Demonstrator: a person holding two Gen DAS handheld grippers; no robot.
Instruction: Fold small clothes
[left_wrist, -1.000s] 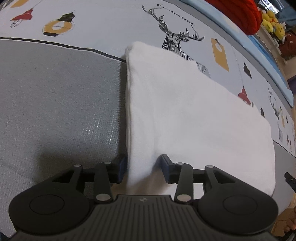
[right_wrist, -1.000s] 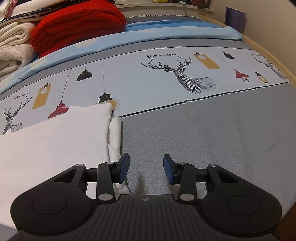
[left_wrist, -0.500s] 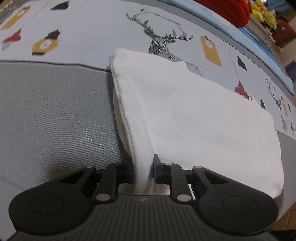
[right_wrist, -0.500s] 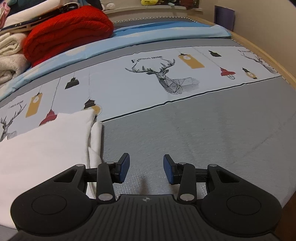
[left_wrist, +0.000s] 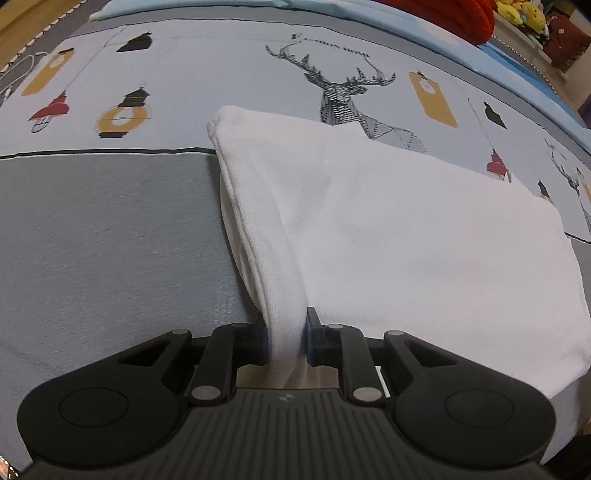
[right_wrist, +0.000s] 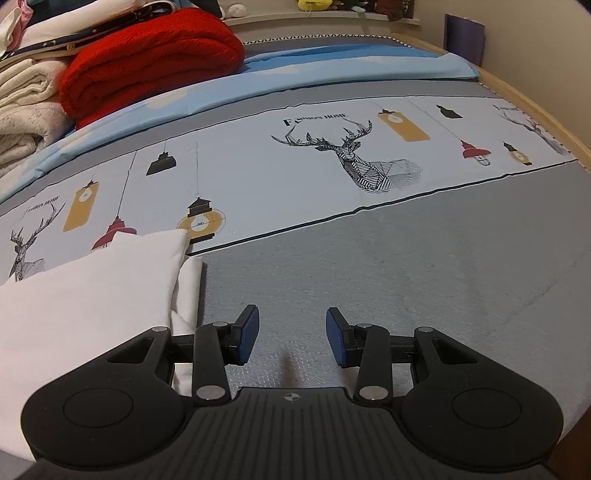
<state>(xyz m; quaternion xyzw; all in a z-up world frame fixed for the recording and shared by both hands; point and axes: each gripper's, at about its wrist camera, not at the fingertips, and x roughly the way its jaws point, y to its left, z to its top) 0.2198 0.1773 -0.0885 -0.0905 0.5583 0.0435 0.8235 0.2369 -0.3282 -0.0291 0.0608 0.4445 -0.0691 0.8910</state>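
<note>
Left gripper (left_wrist: 286, 338) clamped on near corner of white garment (left_wrist: 406, 229): soft, light, floppy, layered edge. Right gripper (right_wrist: 291, 338) half-open, empty, over grey sheet (right_wrist: 424, 280); best hold likely other corner.

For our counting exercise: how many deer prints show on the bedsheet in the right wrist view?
3 deer: one mid-sheet, one at the left edge, one cut off far right; the white cloth may hide more.

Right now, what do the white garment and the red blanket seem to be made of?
White garment: soft matte fabric, probably cotton knit; it drapes and bunches where the left tool pinches it. Red blanket: thick, fuzzy, perhaps knit or fleece; its surface looks nubby, its folds bulky.
</note>
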